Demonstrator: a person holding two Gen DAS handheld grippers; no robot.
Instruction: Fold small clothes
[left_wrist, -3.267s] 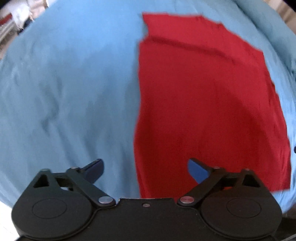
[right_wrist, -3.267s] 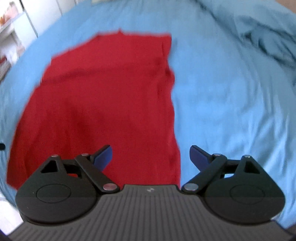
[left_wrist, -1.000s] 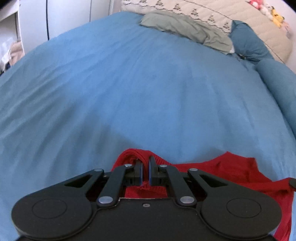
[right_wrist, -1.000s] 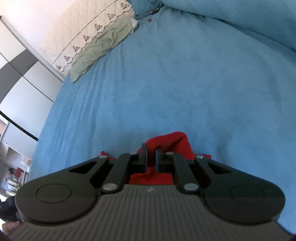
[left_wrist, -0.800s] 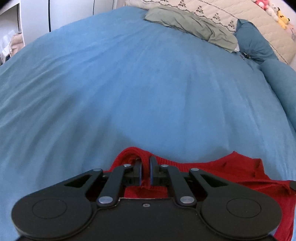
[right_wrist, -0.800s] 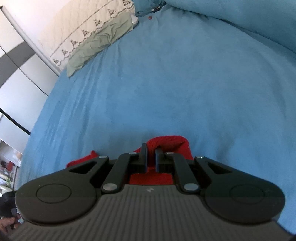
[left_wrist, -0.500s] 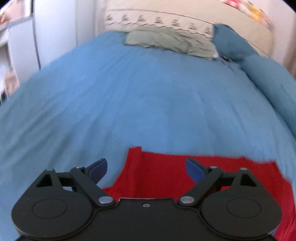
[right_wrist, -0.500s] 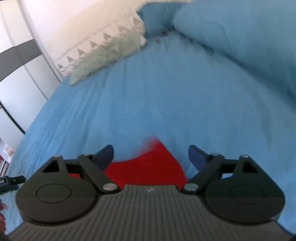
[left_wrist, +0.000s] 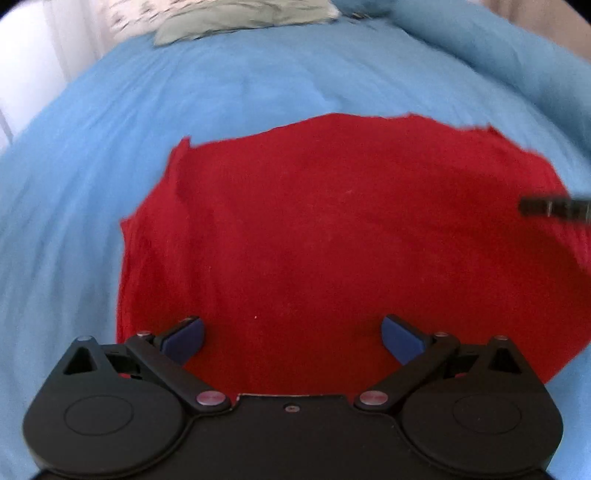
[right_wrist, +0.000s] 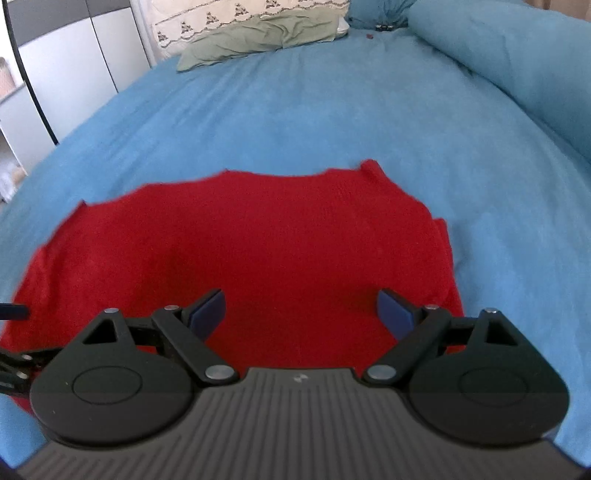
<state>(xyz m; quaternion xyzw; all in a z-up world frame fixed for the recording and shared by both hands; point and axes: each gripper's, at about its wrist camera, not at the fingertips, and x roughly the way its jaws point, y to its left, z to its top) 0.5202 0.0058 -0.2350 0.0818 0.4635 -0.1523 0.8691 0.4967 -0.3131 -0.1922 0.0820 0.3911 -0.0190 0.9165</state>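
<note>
Red garment (left_wrist: 332, 229) flat on blue bedspread (left_wrist: 92, 184), folded into a broad rough rectangle, far edge slightly wavy, a small raised corner at far right in the right wrist view (right_wrist: 369, 166) and a layered edge down the right side. Same garment (right_wrist: 258, 251) filling the lower middle of the right wrist view, with bedspread (right_wrist: 332, 110) on every side. Left tool (left_wrist: 291, 334) above the near part of the cloth, jaws spread wide, blue pads (left_wrist: 184, 334) apart and holding nothing. Right tool (right_wrist: 301, 312) likewise above the near right part, jaws spread, pads (right_wrist: 208, 310) clear of the fabric. A dark blurred bar (left_wrist: 554, 208) at the right edge of the left wrist view, over the cloth; too blurred to tell more. Dark parts of the other tool at the left edge of the right wrist view (right_wrist: 14, 362). Beyond the garment, open bedspread up to a grey-green pillow (right_wrist: 258, 40) at the head of the bed, patterned cream fabric (right_wrist: 229, 14) behind it. Bunched blue duvet roll (right_wrist: 517, 62) along the right side. White and grey cupboard doors (right_wrist: 74, 59) to the left of the bed.
</note>
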